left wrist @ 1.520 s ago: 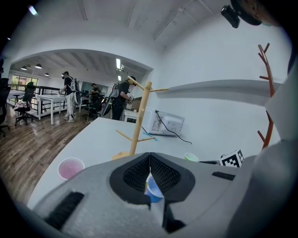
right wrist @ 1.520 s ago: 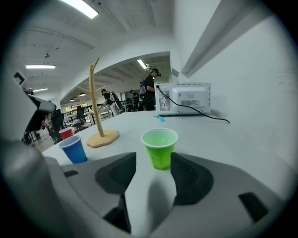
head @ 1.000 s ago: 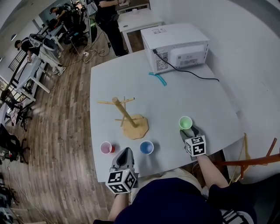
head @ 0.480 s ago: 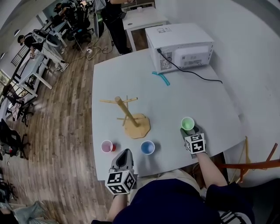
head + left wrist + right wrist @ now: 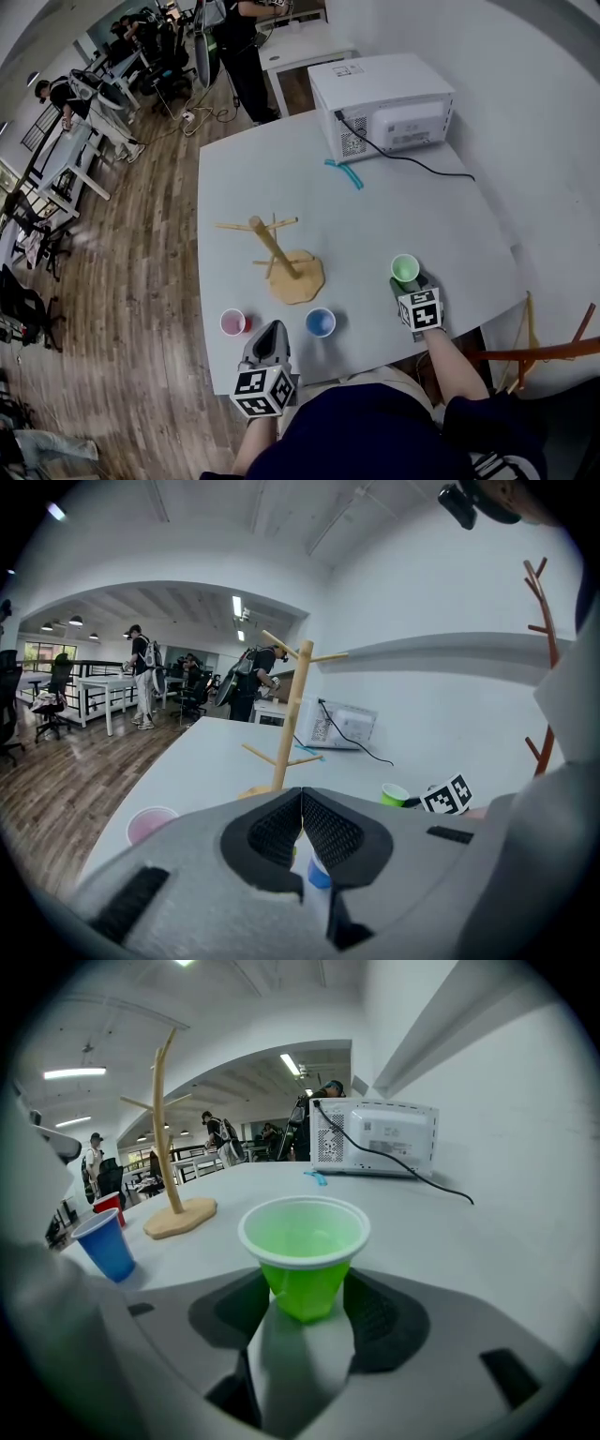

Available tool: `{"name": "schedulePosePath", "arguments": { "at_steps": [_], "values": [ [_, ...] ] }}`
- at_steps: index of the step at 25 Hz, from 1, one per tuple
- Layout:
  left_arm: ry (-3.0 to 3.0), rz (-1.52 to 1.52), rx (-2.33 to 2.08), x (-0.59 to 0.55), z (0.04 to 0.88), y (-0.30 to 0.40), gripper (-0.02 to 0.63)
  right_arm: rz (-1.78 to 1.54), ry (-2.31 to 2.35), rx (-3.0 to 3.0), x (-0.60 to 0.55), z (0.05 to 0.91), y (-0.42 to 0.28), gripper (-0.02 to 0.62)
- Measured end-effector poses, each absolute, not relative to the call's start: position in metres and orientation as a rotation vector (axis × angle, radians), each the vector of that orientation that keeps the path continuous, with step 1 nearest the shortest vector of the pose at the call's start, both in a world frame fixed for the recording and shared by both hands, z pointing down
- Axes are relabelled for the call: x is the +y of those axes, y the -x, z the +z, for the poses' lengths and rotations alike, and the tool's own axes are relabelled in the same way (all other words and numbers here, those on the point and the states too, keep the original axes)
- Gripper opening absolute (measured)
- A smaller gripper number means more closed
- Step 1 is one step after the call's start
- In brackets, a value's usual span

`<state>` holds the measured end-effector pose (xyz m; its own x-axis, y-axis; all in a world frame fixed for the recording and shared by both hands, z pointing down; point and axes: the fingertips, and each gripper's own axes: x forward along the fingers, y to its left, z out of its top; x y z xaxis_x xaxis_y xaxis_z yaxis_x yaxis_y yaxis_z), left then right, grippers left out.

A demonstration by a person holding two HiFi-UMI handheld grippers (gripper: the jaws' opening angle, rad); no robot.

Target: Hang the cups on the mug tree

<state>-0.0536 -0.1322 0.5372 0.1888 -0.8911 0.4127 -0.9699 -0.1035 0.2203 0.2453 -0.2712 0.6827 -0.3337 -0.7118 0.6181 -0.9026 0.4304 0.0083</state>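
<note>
**Green cup gripped at the right; the tree stands off to the left**

The green cup (image 5: 404, 269) is held between the jaws of the right gripper (image 5: 410, 288), which are closed onto its lower wall. The wall looks slightly dented where the pads meet it. The cup stands upright, mouth up, near the right front of the table (image 5: 422, 197), and whether its base still rests on the table cannot be told. It is a thin, tapered, handleless cup with a rolled white rim, and it appears empty.

The mug tree (image 5: 280, 255) lies to the left of this gripper and a little farther from the person, well apart from it. Its post is upright on a flat wooden base, and thin pegs slant up and outward. The blue cup (image 5: 320, 322) stands near the front edge between the two grippers.

The left gripper (image 5: 271, 330) is nearer the tree, but its jaws are pressed together on nothing. It points between the blue cup and the pink cup (image 5: 232, 322).

The cup would probably have to be carried leftward and tipped mouth-first over a peg.
</note>
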Motion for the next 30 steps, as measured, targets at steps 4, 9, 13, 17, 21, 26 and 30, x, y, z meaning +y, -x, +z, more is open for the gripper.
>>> {"name": "schedulePosePath", "arguments": {
  "at_steps": [4,9,13,17,21,26,30],
  "values": [
    [-2.046,0.237,-1.728,-0.137,0.539,0.056,0.020,0.441,-1.359,-2.147,-0.269,0.676,-0.243,0.250],
    [-2.052,0.223,-1.716,-0.141,0.539,0.058,0.020,0.419,-1.349,-2.160,-0.268,0.668,-0.235,0.251],
    [-2.053,0.218,-1.710,-0.142,0.540,0.060,0.020,0.405,-1.339,-2.168,-0.270,0.661,-0.227,0.250],
    [-2.055,0.210,-1.709,-0.142,0.538,0.064,0.020,0.399,-1.331,-2.177,-0.269,0.655,-0.217,0.250],
    [-2.062,0.200,-1.707,-0.144,0.535,0.068,0.020,0.383,-1.323,-2.188,-0.270,0.648,-0.207,0.250],
    [-2.075,0.201,-1.692,-0.140,0.532,0.077,0.020,0.358,-1.308,-2.180,-0.267,0.644,-0.193,0.250],
    [-2.081,0.204,-1.682,-0.137,0.528,0.090,0.020,0.352,-1.302,-2.169,-0.264,0.641,-0.181,0.250]
  ]
}}
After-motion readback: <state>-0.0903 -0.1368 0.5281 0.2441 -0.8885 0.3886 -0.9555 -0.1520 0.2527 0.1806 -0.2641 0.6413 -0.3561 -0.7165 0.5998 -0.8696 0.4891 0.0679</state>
